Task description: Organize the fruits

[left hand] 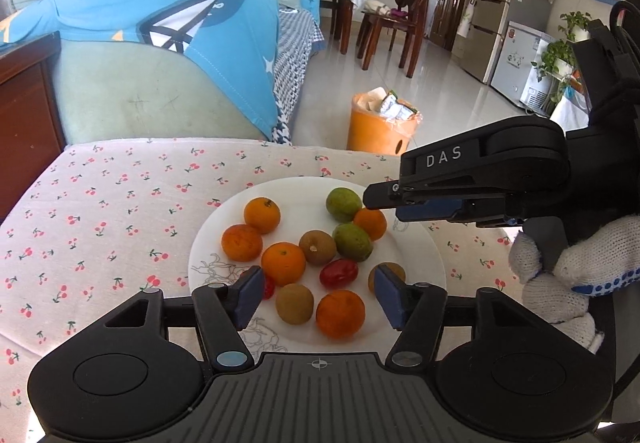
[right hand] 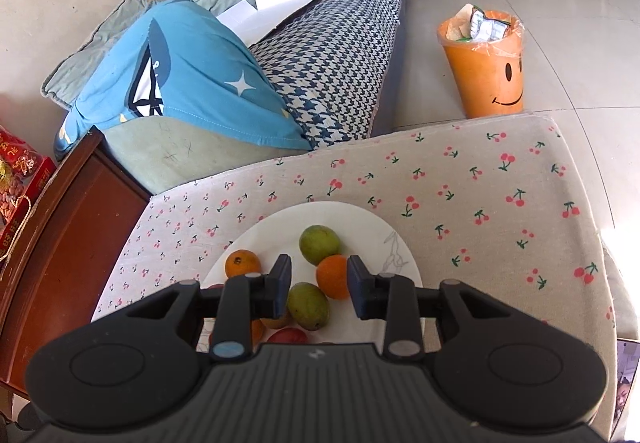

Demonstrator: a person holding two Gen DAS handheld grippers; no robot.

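At the lower middle of the left wrist view: left gripper (left hand: pixel 316 293), jaws standing fairly wide, nothing pressed between the pads, held over the near edge of the plate (left hand: pixel 424 243). A brown kiwi (left hand: pixel 295 303) and an orange (left hand: pixel 340 313) lie in the gap below it, untouched as far as can be told.

At the right of the same view: right gripper (left hand: pixel 384 201), seen side-on, gripped by a hand (left hand: pixel 560 279) in a white knitted glove. In its own view the right gripper (right hand: pixel 319 289) stands narrowly parted, holding nothing. A second orange (right hand: pixel 334 276) sits just beside its right pad and a green fruit (right hand: pixel 309 305) low between the fingers; contact cannot be told.

On the plate, centre of frame: oranges, two green fruits, kiwis and a red fruit (left hand: pixel 338 273), lying loose and close together.

Beneath: a cherry-print cloth (left hand: pixel 120 203) covering the table.

Beyond, upper part of frame: a sofa with a blue cover (left hand: pixel 168 11), and an orange bin (left hand: pixel 380 123) on the tiled floor.
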